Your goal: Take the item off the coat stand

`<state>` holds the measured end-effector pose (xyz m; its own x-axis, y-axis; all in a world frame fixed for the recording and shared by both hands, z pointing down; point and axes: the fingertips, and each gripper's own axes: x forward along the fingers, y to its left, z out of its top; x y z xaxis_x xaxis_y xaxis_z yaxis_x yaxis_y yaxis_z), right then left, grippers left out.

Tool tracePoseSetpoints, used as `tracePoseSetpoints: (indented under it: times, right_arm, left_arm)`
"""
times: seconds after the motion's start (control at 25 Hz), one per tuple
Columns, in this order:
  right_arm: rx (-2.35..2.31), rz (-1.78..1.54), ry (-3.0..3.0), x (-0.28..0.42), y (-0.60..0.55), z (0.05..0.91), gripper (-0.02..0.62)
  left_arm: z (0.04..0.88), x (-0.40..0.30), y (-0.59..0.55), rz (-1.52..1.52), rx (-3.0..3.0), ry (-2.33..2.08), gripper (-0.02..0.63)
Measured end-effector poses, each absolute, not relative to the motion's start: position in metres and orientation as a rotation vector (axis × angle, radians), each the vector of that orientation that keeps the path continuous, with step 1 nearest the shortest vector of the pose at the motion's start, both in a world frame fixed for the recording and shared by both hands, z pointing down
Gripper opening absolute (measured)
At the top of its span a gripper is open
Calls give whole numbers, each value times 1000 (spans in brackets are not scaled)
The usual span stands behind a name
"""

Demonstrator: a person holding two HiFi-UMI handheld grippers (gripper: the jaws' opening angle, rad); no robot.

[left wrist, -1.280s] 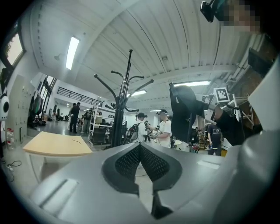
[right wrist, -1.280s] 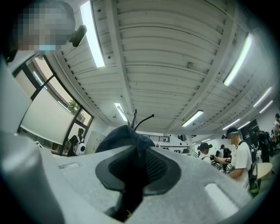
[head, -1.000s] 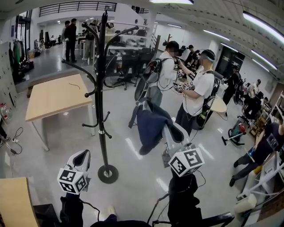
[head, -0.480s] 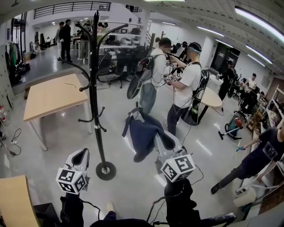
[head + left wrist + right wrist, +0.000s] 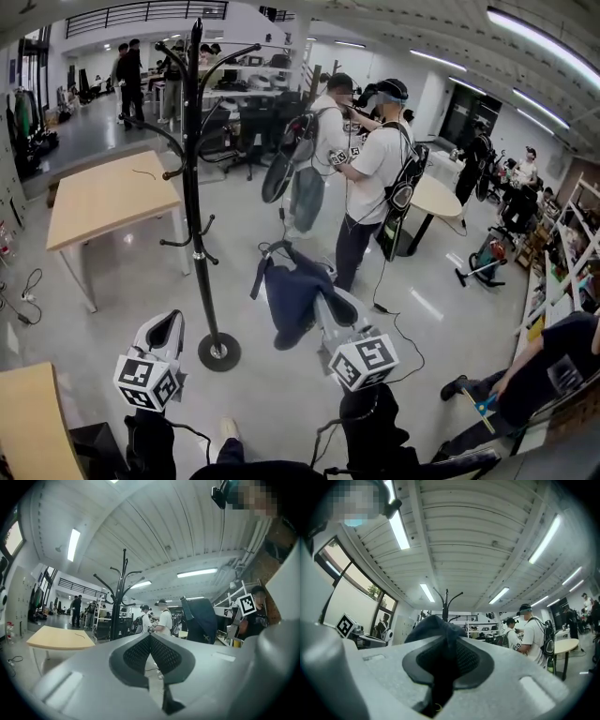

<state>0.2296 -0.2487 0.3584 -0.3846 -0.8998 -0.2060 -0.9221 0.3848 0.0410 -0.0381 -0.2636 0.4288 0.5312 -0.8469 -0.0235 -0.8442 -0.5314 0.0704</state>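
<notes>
The black coat stand (image 5: 194,187) rises left of centre, its hooks bare; it also shows in the left gripper view (image 5: 123,597) and, behind the garment, in the right gripper view (image 5: 446,602). A dark blue garment (image 5: 291,295) with a strap loop hangs clear of the stand, to its right. My right gripper (image 5: 317,302) is shut on the garment (image 5: 433,625), whose cloth fills the gap between the pads (image 5: 466,660). My left gripper (image 5: 167,326) hovers near the stand's base (image 5: 218,352), its pads (image 5: 166,656) meeting with nothing between them.
A light wooden table (image 5: 108,192) stands behind the stand, and another table's corner (image 5: 28,422) is at the lower left. Two people with backpacks (image 5: 370,169) stand behind the garment by a round table (image 5: 436,197). A person (image 5: 553,356) crouches at right.
My right gripper and the garment have dropped lower and to the left in the head view, towards me. The left gripper has hardly moved.
</notes>
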Motion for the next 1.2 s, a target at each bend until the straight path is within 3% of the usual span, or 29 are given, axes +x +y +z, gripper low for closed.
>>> tracePoseSetpoints:
  times: [1.2]
  right_arm:
    - [-1611,142,2495,207,-180,391,41]
  left_arm:
    - [415,-64,-200,-84,2705,-1586,3]
